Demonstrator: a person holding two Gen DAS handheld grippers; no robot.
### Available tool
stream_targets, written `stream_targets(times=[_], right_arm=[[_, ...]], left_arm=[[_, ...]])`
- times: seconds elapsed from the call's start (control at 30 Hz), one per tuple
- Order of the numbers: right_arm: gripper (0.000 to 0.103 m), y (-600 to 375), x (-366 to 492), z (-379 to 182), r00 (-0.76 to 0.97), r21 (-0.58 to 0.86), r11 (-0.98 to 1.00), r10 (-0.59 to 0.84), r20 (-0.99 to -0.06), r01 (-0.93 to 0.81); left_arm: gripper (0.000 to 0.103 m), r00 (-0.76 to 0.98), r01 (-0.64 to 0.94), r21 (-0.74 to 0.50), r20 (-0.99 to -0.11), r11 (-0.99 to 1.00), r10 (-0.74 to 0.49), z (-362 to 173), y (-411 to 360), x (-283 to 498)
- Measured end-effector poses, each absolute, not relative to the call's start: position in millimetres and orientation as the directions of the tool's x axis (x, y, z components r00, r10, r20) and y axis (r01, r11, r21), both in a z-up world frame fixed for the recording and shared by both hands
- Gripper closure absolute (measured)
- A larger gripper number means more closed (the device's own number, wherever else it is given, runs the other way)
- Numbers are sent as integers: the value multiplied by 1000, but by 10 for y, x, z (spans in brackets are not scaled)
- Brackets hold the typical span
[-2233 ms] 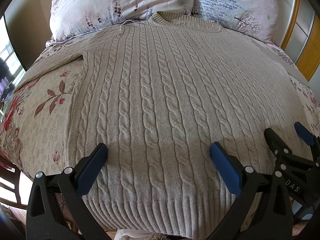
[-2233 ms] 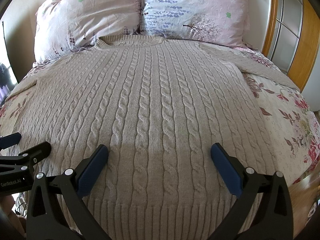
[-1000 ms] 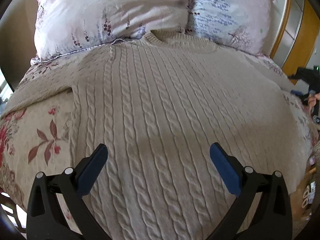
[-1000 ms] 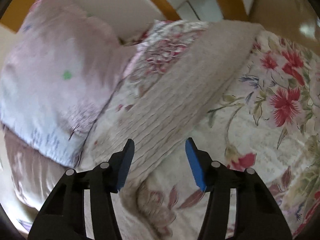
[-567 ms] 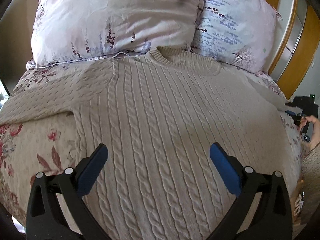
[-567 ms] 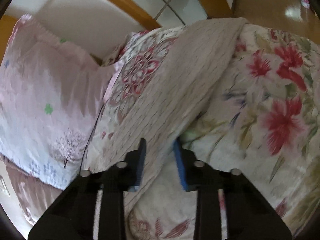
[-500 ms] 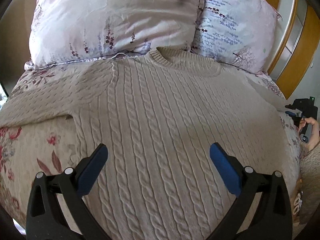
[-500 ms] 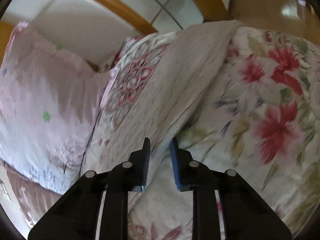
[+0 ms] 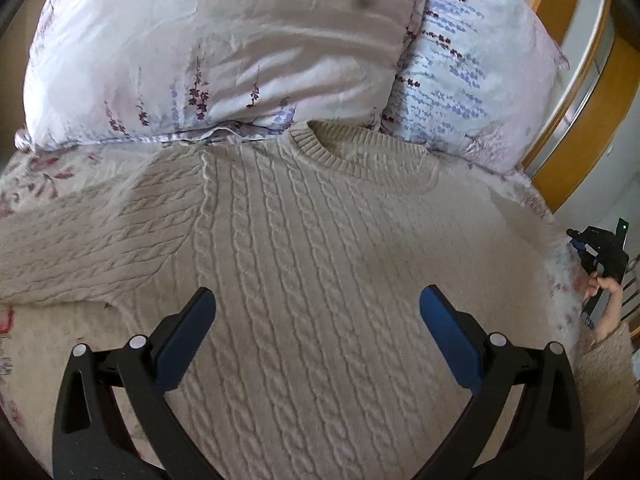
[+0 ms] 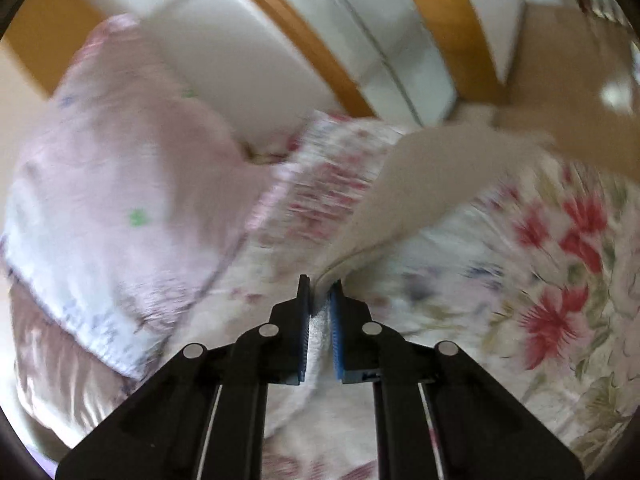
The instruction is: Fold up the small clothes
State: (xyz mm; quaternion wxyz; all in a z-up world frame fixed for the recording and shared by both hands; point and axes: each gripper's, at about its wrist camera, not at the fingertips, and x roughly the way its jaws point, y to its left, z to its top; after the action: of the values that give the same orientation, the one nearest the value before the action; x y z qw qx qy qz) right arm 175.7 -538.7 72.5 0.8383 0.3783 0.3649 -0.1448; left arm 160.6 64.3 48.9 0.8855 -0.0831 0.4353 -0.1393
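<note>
Sleeve [image 10: 416, 184] risking slipping — right gripper [image 10: 320, 300] is pinching only its edge; left gripper [image 9: 316, 316] is hovering wide open, holding nothing, over sweater [image 9: 320, 280].

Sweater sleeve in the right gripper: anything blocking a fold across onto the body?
Nothing visible. The right gripper is shut on the sleeve; the sweater lies flat on the bedspread, its front bare. The open left gripper hovers above it.
</note>
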Motion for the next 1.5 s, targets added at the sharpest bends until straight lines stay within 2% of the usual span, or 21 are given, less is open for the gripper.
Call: stream_targets(times=[0.13, 0.27, 0.4, 0.53, 0.63, 0.7, 0.77, 0.87, 0.93, 1.0, 1.07, 1.13, 1.2, 1.27, 1.33, 1.37, 1.4, 1.47, 1.5], right_arm=[[93, -4883, 1893, 1107, 742, 544, 765, 133, -657, 344], [93, -4078, 1980, 1246, 708, 571, 810, 327, -625, 130], [93, -3225, 1985, 903, 544, 548, 837, 462, -700, -5], [92, -2820, 1959, 526, 410, 509, 861, 466, -784, -5], [83, -2860, 1914, 503, 397, 542, 840, 488, -777, 28], [59, -2984, 1916, 519, 421, 592, 801, 507, -752, 93], [56, -3210, 1895, 526, 457, 604, 782, 485, -746, 156], [57, -3465, 1877, 475, 513, 604, 748, 417, -750, 275], [66, -3622, 1862, 442, 539, 574, 739, 341, -770, 353], [83, -3688, 1875, 429, 542, 524, 753, 268, -796, 397], [89, -3684, 1908, 503, 552, 482, 782, 216, -805, 396], [92, -3441, 1976, 728, 598, 410, 855, 155, -787, 318], [92, -3164, 2013, 952, 649, 372, 907, 162, -743, 199], [92, -2686, 2019, 1184, 664, 360, 933, 282, -692, -21], [92, -2084, 1989, 1234, 537, 374, 886, 464, -705, -275], [87, -1869, 1950, 1192, 464, 384, 857, 510, -724, -344], [77, -1591, 1875, 1085, 365, 389, 824, 541, -758, -412], [63, -1362, 1779, 951, 297, 371, 807, 533, -792, -459], [63, -1327, 1708, 876, 274, 376, 800, 536, -799, -468]], left_arm=[[2, 592, 140, -367, -713, 919, -375, 471, 711, 1682], [2, 608, 135, -418, -681, 898, -408, 451, 705, 1717], [2, 624, 171, -438, -646, 883, -441, 421, 636, 1718], [2, 613, 175, -474, -633, 863, -472, 400, 632, 1740], [2, 605, 171, -491, -632, 854, -484, 385, 652, 1747], [2, 599, 164, -501, -634, 850, -490, 365, 673, 1753], [2, 591, 158, -514, -635, 843, -497, 346, 691, 1758], [2, 577, 156, -524, -640, 837, -508, 324, 705, 1754], [2, 572, 152, -522, -646, 839, -506, 321, 718, 1745], [2, 562, 139, -542, -646, 829, -517, 310, 759, 1751], [2, 553, 122, -565, -644, 816, -528, 298, 806, 1765], [2, 554, 109, -583, -637, 805, -536, 294, 848, 1766], [2, 564, 90, -611, -620, 787, -545, 296, 896, 1773], [9, 573, 67, -639, -604, 766, -554, 290, 934, 1783], [11, 569, 42, -677, -588, 735, -574, 264, 960, 1807], [12, 563, 33, -694, -581, 719, -587, 245, 962, 1820], [13, 553, 20, -713, -577, 701, -602, 216, 959, 1834], [14, 531, -2, -731, -579, 682, -619, 150, 940, 1865], [15, 525, -8, -734, -582, 679, -622, 129, 927, 1873]])
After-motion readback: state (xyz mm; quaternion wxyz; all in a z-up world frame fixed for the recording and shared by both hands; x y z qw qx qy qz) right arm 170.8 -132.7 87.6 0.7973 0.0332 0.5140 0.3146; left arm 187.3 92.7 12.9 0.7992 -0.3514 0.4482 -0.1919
